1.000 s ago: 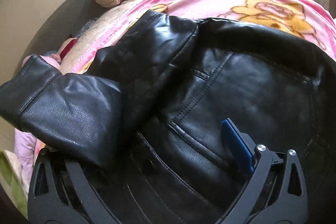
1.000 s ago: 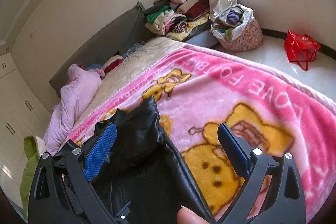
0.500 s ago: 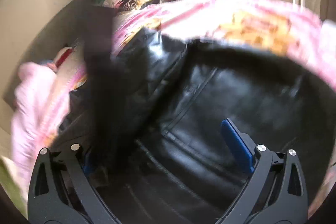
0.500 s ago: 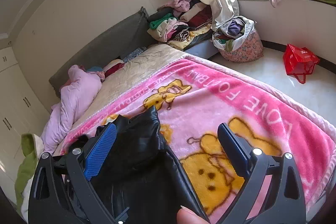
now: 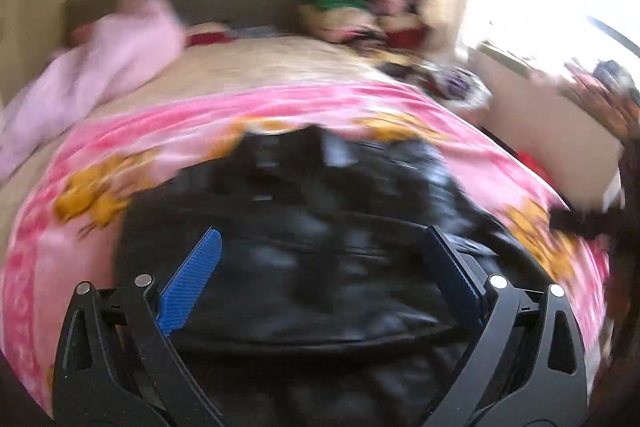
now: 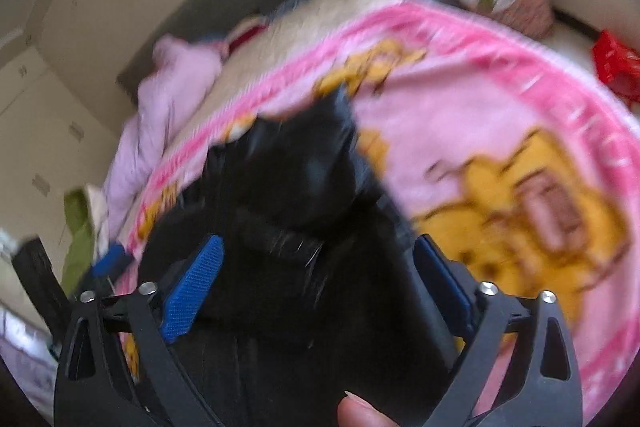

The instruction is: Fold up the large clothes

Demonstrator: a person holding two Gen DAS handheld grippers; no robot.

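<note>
Jacket (image 5: 320, 267) lying black and rumpled on the pink blanket (image 5: 168, 131), near its front edge.
We've got both tongs tipped down over it: left gripper (image 5: 320, 267) spread wide, nothing pinched; right gripper (image 6: 320, 275) also wide, jaws just been closing in, jacket under the gap, pads (image 6: 192, 287) not pressing.

The left claw (image 5: 320, 267) has released the black jacket (image 5: 320, 247); its sleeve is no longer between the pads, and both blue pads stand apart above the jacket. The right claw (image 6: 320, 275) has just been closing slightly and now sits over the jacket rather than at its edge.
</note>
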